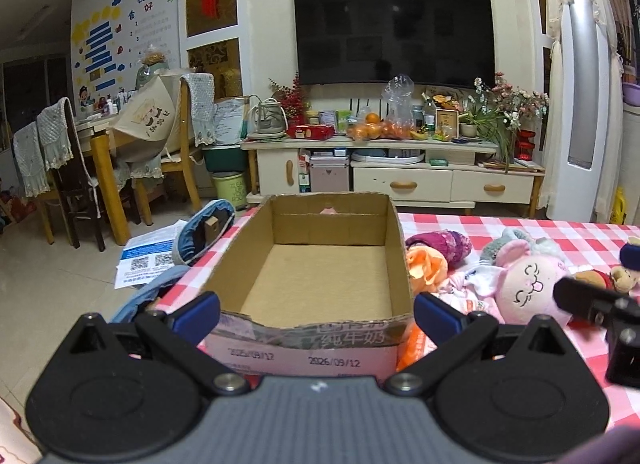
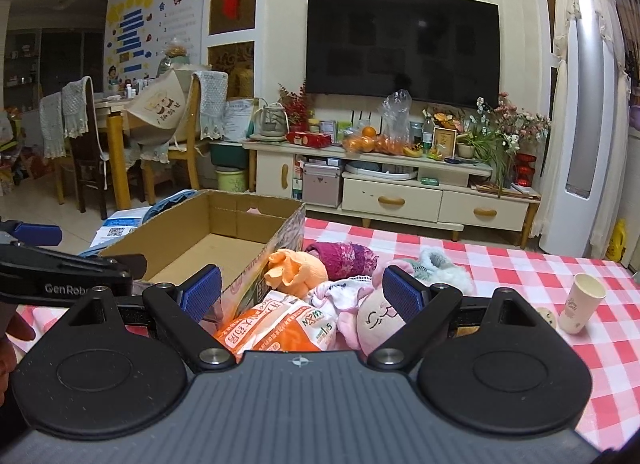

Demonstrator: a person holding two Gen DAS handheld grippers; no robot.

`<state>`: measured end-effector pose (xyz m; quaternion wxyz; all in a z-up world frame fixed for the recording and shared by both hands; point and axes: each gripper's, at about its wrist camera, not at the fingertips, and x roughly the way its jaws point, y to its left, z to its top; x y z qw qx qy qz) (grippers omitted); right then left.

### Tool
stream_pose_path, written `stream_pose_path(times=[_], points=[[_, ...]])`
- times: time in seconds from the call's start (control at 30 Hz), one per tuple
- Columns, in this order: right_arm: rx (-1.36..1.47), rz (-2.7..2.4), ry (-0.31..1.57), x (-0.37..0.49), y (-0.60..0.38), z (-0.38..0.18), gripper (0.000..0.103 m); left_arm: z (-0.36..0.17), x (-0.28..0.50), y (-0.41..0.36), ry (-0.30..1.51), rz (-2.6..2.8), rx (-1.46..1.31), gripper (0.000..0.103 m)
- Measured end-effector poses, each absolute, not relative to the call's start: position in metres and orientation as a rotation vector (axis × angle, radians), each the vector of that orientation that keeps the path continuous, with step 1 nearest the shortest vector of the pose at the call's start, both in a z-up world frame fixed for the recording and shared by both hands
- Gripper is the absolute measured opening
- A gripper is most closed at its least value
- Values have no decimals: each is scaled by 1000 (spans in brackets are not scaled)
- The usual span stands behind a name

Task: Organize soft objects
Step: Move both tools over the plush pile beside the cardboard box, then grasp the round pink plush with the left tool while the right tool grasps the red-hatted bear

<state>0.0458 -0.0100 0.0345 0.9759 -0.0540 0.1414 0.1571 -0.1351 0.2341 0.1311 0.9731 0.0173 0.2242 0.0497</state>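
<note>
A: Where's your left gripper (image 1: 316, 310) right now?

B: Low in the left wrist frame, fingers spread wide, nothing between them. Its blue pads (image 1: 200, 310) sit either side of the near end of the box (image 1: 320, 276), not touching it as far as you can see.

A: And the box?

B: Center of that frame, on the checked cloth (image 1: 520, 228), open at the top, with a bare cardboard floor. In the right wrist view the box (image 2: 216, 236) sits center left.

A: The soft things?

B: Piled just right of the box. In your right wrist view, the orange toy (image 2: 296, 268) lies against the box wall, the purple knit (image 2: 344, 256) behind it, and the pink doll (image 2: 372, 316) in the lower middle. An orange packet (image 2: 276, 328) lies in front of them, a white cloth (image 2: 336, 294) between packet and doll, and a grey fluffy piece (image 2: 440, 268) behind the doll.

A: Your right gripper (image 2: 300, 294)?

B: Spread open too, holding nothing. It hangs over the pile; the right pad (image 2: 402, 294) overlaps the doll's head in the frame, but you cannot tell whether it touches.

A: Anything else on the cloth?

B: A paper cup (image 2: 580, 302) stands upright at the right edge of that frame, well apart from the pile.
</note>
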Motion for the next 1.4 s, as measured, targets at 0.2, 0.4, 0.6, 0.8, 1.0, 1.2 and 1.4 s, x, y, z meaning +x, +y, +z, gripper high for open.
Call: stream_pose_path(times=[0.2,0.4,0.6,0.8,1.0,1.2,1.4], points=[[-125,252,300,69,-28,15,103,122,-131,220,449,14,24,102],[-53,106,339,73,-67,-2,103,117,-126,186,441,-118,74,102],[100,27,383,64,-124,-5,103,105,-111,143,468,-270,125,102],[213,0,438,52,-168,-8,103,81,-93,96,505,-346,232,102],[282,78,468,30,-181,-6,103,57,-84,55,484,-307,336,102],[319,153,471,1,-186,-5,103,42,-71,22,443,-245,419,102],[406,165,518,-21,-200,-13,103,31,-61,-7,384,-173,569,102]])
